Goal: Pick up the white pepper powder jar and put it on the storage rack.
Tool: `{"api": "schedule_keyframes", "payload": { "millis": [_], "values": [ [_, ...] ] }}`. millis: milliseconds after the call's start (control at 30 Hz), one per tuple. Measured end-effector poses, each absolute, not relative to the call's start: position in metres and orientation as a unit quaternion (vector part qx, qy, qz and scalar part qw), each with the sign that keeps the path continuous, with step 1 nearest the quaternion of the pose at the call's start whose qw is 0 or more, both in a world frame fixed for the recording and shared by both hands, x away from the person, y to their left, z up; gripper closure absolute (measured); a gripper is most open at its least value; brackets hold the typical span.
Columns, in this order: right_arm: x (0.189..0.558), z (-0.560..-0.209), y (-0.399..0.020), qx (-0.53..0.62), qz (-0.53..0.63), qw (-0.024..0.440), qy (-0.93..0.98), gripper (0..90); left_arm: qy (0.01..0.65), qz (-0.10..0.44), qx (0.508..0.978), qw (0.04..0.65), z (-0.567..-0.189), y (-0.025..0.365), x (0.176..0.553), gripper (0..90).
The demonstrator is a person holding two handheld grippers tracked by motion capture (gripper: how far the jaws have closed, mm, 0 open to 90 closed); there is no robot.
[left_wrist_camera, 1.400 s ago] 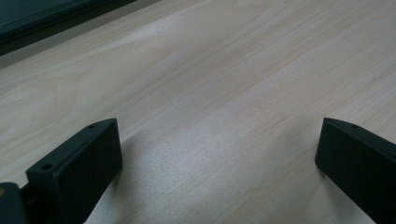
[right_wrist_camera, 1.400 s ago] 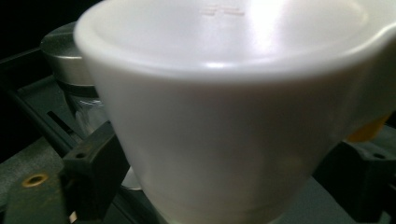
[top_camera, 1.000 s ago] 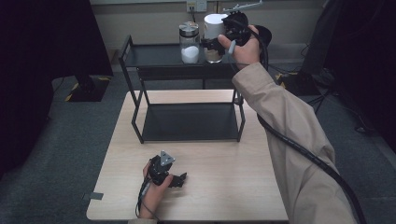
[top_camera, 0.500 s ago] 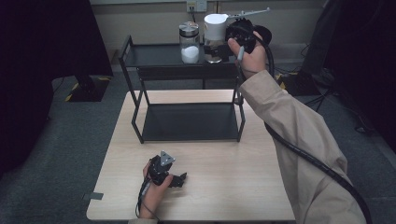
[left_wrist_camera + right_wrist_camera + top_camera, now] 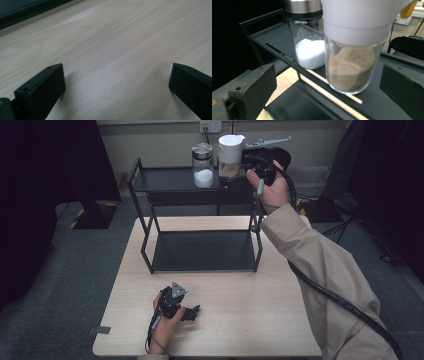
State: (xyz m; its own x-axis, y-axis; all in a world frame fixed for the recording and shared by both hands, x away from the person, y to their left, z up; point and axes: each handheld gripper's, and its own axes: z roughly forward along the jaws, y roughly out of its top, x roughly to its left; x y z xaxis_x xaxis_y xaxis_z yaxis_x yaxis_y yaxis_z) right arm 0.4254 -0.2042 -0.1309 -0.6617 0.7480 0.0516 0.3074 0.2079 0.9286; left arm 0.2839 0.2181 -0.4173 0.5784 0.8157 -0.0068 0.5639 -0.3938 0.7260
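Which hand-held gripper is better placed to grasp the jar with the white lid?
The right hand-held gripper. Its open jaws already face the white-lidded jar on the rack's top shelf, while the left hand-held gripper rests open on the table, far away.

The table (image 5: 120, 37) was pale, matt wood grain; the rack (image 5: 274, 37) matt black metal; both jars (image 5: 349, 70) clear glossy glass.

white-lidded brown-powder jar (image 5: 352, 60), upright, top shelf (image 5: 387, 100)
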Motion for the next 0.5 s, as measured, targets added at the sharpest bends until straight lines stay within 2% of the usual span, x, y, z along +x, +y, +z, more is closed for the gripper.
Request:
{"api": "schedule_keyframes", "payload": {
  "millis": [500],
  "values": [
    [0.404, -0.155, -0.219, 0.325, 0.532, 0.191, 0.758, 0.3, 0.423, 0.178, 0.815, 0.353, -0.417, 0.218, 0.284, 0.1]
  ]
}}
